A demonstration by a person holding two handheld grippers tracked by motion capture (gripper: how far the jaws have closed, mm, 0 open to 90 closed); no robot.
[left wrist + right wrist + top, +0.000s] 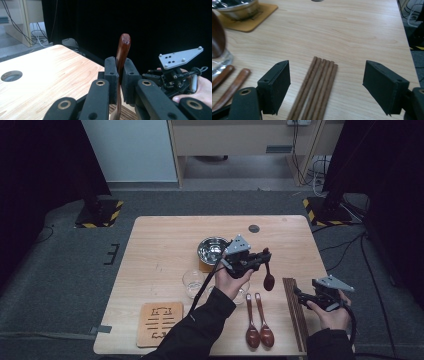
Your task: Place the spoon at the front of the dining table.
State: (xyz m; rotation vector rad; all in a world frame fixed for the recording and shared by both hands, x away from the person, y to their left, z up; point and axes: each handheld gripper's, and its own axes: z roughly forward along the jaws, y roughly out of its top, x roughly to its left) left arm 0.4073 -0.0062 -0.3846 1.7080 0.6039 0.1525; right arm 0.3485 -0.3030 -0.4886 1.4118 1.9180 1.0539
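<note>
No readable words, brand names or numbers appear anywhere. The wooden coaster (pixel 160 322) near the front left of the tabletop (pixel 160 245) bears cut-out character-like shapes (too small to read). Yellow-and-black hazard stripes mark two floor stand bases (pixel 98 214).

My left gripper (pixel 260 257) is a matte black frame with a grey three-cornered plate bolted on top, and a black cable trails from it along a dark sleeve (pixel 197 327) that runs to the wrist. In the left gripper view I see its two blocky black jaws on hinged black links, each link carrying a brass-ringed pivot and each pad a small recessed screw hole. My right gripper (pixel 306 296) has the same build: its grey plate is dotted with pale screw heads and small holes, a black cable hangs behind it, and its wide, flat black pads show one screw hole apiece. The right cuff is dark too.
</note>
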